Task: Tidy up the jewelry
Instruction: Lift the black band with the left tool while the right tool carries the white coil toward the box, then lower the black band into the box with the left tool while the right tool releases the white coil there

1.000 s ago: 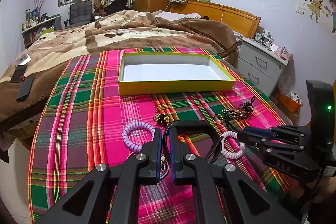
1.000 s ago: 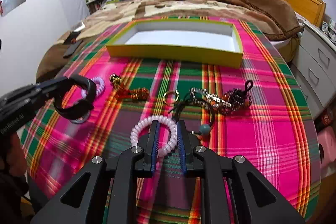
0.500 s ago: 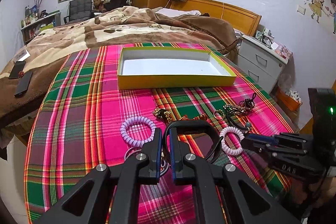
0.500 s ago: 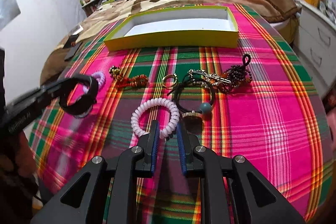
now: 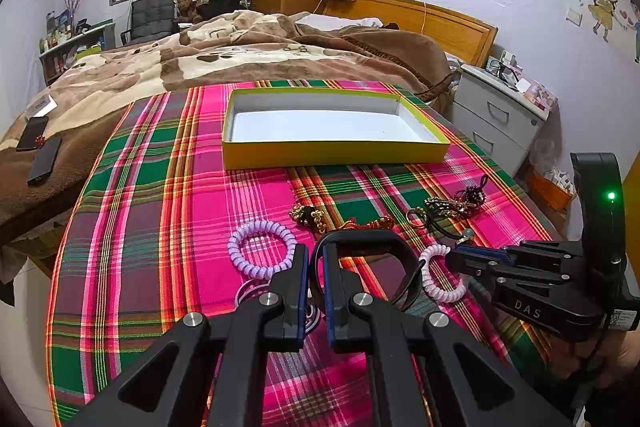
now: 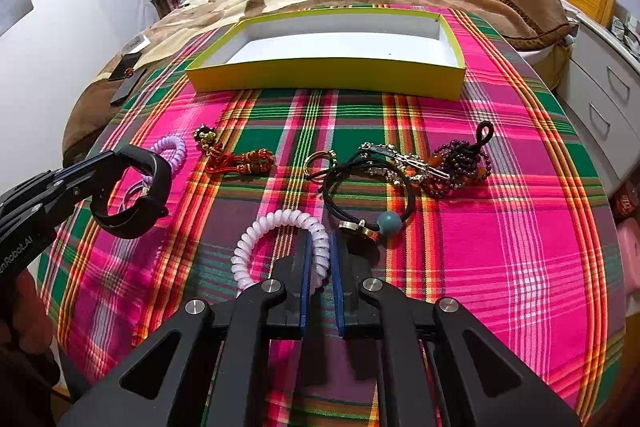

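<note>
My left gripper (image 5: 315, 259) is shut on a black band bracelet (image 5: 372, 237), held just above the plaid cloth; the band also shows in the right wrist view (image 6: 132, 195). My right gripper (image 6: 320, 247) is shut on a pale coil bracelet (image 6: 276, 223), low over the cloth; that coil also shows in the left wrist view (image 5: 438, 275). An empty yellow box (image 5: 336, 149) with a white inside stands at the far side of the table; it also shows in the right wrist view (image 6: 328, 75).
On the cloth lie a lilac coil bracelet (image 5: 260, 249), a red tassel charm (image 6: 240, 161), a gold ring (image 6: 318, 161), a black cord with a teal bead (image 6: 388, 221) and dark beads (image 6: 460, 167). A bed stands behind, a white nightstand (image 5: 496, 115) to the right.
My right gripper has closed in on the pale coil bracelet, which now sits between its fingers. My left gripper still holds the black band and has lifted slightly.
</note>
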A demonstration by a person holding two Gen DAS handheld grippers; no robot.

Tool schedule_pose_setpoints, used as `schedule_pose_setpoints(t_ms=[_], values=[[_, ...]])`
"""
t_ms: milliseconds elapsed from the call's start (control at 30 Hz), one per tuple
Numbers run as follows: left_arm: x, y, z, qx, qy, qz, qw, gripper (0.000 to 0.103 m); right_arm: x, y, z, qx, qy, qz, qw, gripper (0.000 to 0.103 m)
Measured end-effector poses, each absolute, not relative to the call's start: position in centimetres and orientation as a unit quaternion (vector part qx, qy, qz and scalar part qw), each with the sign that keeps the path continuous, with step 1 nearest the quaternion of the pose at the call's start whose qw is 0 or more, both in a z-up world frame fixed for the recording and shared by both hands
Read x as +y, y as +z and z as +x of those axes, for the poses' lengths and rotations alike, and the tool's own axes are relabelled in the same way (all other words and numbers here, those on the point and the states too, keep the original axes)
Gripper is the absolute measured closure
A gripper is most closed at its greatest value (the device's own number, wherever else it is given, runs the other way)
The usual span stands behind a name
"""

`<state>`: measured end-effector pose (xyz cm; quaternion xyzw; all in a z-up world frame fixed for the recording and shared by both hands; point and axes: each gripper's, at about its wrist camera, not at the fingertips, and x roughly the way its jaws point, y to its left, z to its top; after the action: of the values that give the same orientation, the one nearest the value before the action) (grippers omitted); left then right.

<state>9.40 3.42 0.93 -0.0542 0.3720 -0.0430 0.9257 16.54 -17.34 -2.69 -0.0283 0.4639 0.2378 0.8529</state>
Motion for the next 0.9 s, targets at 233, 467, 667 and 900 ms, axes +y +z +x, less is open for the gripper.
schedule_pose_setpoints(t_ms=[233, 467, 667, 900], values=[[3.7, 1.4, 9.7, 0.367, -0.041, -0.053, 0.928, 0.097, -17.9, -1.0, 16.1, 0.438, 0.247, -0.019, 0.864, 0.094], [3.5, 2.8, 11.0, 0.354, -0.042, -0.042, 0.933, 0.096, -18.5, 1.6, 17.7, 0.413, 0.246, -0.01, 0.877, 0.094], [3.3, 4.6, 13.9, 0.336, -0.041, -0.023, 0.941, 0.097, -18.2, 3.5, 20.4, 0.392, 0.248, -0.01, 0.886, 0.094], [3.6, 5.8, 19.0, 0.327, -0.046, -0.018, 0.944, 0.097, -17.7, 4.7, 24.9, 0.378, 0.245, -0.006, 0.893, 0.094]])
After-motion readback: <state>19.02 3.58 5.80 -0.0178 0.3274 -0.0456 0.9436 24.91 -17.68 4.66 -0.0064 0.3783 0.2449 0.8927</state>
